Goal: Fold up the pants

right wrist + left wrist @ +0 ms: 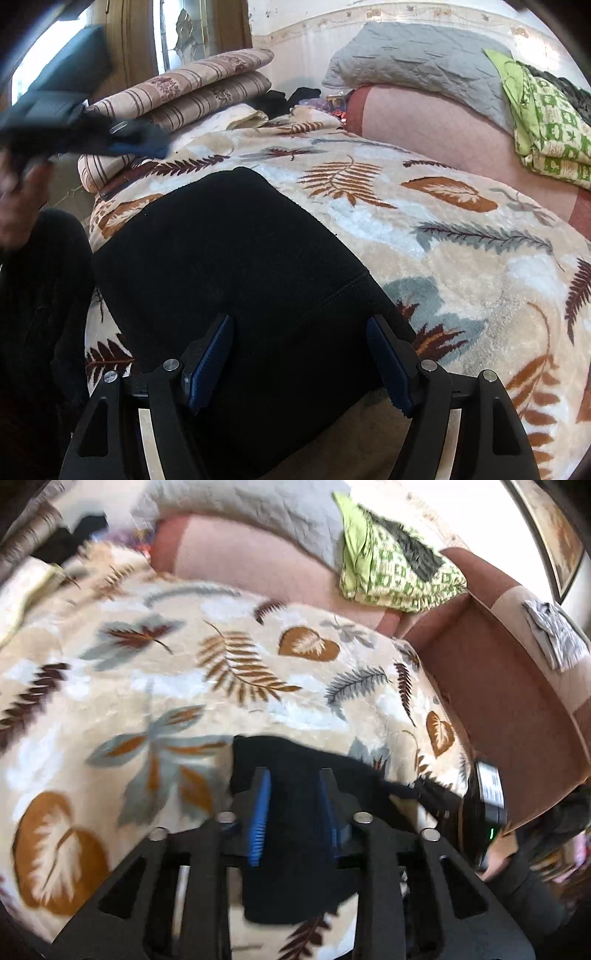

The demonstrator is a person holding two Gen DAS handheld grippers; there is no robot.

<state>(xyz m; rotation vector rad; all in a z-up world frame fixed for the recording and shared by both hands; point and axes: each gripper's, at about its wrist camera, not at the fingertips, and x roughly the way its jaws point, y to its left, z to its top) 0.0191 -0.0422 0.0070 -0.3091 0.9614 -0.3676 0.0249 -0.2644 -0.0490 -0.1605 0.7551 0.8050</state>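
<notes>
- Pants (229, 280) = black, lying on the leaf-print blanket (461, 258) near its front edge, in a compact rounded-rectangle shape w/ a seam line running across the near part. Looks like several layers stacked already, tho black fabric hides the folds so can't count them.
- Right gripper (299, 354): jaws spread wide, blue pads either side of the near end of the pants, nothing pinched. Whether the tips touch the cloth or hover just over it, can't tell.
- Left gripper (295, 812): jaws at a medium gap, black fabric between and below the blue pads. View is motion-blurred (so grip vs. just hovering over cloth isn't readable); pads don't look pressed together.
- In the right wrist view the left gripper shows far left, blurred, raised beside the pants rather than on them.
- Progress, my read: most folding appears done, pants are a tidy bundle, no loose legs trailing on the blanket. Left to do, prob.: one last fold in half or just smoothing/squaring edges, then let go.
- Nearby, not in play: striped folded bedding (192, 88) behind the pants, grey quilted pillow (417, 62), green patterned cloth (546, 122) on the sofa back, well apart from the pants.
</notes>
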